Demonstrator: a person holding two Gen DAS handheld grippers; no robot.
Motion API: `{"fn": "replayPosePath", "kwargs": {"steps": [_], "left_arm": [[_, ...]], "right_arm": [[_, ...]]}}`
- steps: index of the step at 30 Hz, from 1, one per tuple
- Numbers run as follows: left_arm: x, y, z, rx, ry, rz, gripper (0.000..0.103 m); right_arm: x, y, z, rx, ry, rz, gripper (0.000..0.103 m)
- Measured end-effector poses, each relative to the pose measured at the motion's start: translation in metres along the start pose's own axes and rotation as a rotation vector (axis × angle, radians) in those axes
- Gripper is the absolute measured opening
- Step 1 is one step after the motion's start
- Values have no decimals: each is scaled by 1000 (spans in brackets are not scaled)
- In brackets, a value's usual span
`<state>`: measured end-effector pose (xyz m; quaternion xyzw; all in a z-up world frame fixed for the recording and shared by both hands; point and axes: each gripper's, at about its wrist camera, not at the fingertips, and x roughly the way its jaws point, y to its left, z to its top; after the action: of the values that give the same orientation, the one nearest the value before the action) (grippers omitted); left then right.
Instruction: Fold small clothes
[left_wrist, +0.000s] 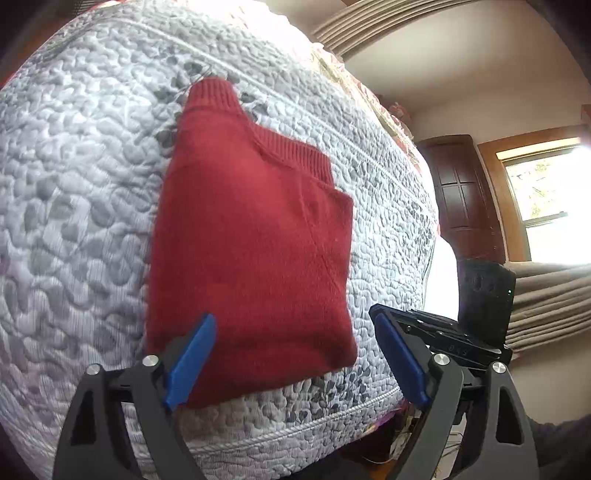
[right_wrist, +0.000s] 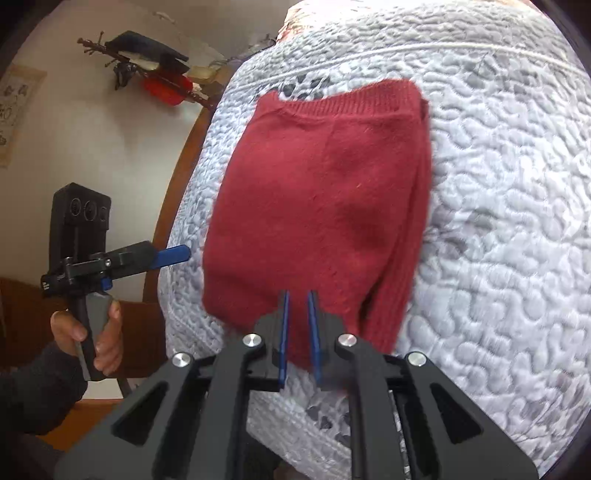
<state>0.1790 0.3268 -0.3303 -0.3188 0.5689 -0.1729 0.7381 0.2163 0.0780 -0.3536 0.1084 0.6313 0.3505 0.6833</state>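
The red sweater lies folded on the quilted bed, its long axis running away from both grippers. The right gripper, jaws nearly together but holding nothing, sits nearest its front hem; the left gripper hovers spread wide.

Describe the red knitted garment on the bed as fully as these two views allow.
The red sweater is a soft fine knit with ribbed bands along its far edge. It lies folded into a compact, roughly rectangular stack, layered edges showing on one side, flat on the grey-and-white quilted bedspread near its front edge. The left gripper hangs open over its near edge; the right gripper is nearly shut there. Whether either touches the fabric is unclear.
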Motion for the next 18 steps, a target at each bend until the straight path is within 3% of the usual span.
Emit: {"fn": "replayPosePath", "kwargs": {"steps": [2,4,6,8,9,10,11,12,15,18], "left_arm": [[11,13,-13,-37,34,31,88],[28,25,-23,-56,91,60,88],[38,31,-28,-59,113,78,88],[35,27,-30,-61,133,112,88],[28,22,-32,-62,136,129,88],[18,16,-35,-56,131,147,88],[3,6,-40,-45,120,185,90],[-13,-5,-47,-30,111,254,96],[-70,-53,-71,35,37,381,99],[-130,-102,-100,79,-61,444,99]], "right_arm": [[21,-3,-11,13,41,-30,10],[37,-18,-16,65,52,-92,0],[42,-30,-19,123,49,-110,0],[29,-19,-22,118,26,-131,2],[19,-8,-24,102,10,-153,14],[5,5,-26,88,-8,-188,39],[-8,19,-29,78,-23,-231,55],[-27,34,-37,66,-46,-277,80],[-72,87,-59,21,-87,-385,95],[-110,137,-81,-7,-123,-465,97]]}}
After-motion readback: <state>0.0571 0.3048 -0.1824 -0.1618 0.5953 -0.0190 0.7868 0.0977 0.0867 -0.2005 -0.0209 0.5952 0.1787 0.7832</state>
